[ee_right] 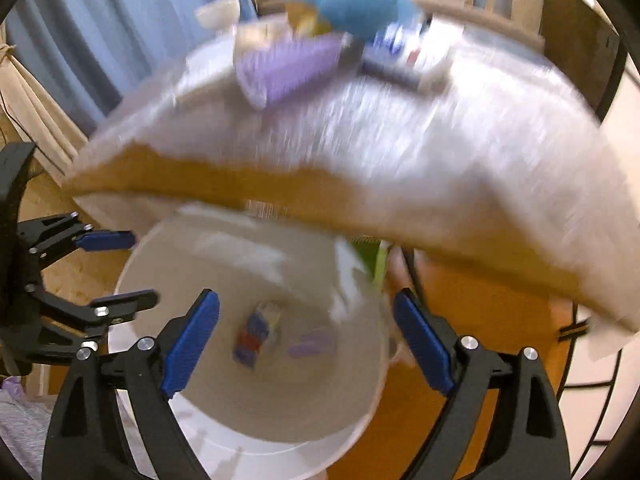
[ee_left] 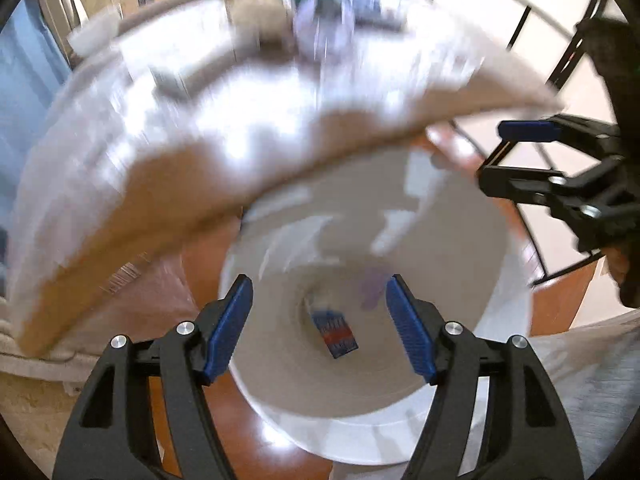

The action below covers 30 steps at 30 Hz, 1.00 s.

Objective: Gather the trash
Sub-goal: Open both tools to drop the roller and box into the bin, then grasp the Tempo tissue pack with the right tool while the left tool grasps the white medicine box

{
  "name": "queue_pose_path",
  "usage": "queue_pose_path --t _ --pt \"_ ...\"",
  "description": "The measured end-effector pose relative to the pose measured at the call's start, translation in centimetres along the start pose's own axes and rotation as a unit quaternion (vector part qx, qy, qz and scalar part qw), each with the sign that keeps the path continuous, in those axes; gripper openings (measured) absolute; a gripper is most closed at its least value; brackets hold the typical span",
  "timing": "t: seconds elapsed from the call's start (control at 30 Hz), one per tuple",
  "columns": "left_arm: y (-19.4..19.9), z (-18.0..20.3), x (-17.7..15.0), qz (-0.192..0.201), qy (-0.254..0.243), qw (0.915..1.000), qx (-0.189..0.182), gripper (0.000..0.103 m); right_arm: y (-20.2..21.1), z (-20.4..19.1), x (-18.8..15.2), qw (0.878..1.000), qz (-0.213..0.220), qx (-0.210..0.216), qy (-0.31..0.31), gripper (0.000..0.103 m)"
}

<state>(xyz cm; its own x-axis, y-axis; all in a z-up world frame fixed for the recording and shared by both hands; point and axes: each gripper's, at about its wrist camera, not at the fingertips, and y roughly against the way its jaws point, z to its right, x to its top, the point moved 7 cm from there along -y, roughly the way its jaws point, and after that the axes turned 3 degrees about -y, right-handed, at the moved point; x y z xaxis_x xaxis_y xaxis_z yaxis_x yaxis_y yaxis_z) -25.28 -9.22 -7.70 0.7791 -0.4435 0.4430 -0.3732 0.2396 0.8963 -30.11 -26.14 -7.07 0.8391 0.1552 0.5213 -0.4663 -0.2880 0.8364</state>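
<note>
Both tongs, left (ee_left: 320, 326) and right (ee_right: 308, 344), gaped wide, empty, above white trash bin (ee_right: 352, 436) beside table (ee_right: 480, 168) edge; blue wrapper (ee_left: 334, 333) lay inside, likely dropped.

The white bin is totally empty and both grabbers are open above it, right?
Not quite. The white bin is not empty: the right wrist view shows a blue and red wrapper and a purple scrap at its bottom. Both the left gripper and right gripper are open above it.
</note>
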Motion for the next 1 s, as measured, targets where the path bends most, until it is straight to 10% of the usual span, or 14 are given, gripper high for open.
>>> queue_pose_path --t 0.07,0.3,1.0 --pt "2.9 -0.5 1.9 0.047 0.002 0.9989 -0.002 0.093 1.4 0.5 1.5 1.0 0.022 0.01 -0.007 0.097" --pt "8.0 -5.8 7.5 0.154 0.043 0.9868 0.027 0.1 4.3 2.7 7.3 0.996 0.085 -0.009 -0.003 0.098" --pt "-2.0 -10.9 13.3 0.079 -0.006 0.9969 0.003 0.1 -6.1 6.1 15.5 0.993 0.048 -0.054 0.096 0.098"
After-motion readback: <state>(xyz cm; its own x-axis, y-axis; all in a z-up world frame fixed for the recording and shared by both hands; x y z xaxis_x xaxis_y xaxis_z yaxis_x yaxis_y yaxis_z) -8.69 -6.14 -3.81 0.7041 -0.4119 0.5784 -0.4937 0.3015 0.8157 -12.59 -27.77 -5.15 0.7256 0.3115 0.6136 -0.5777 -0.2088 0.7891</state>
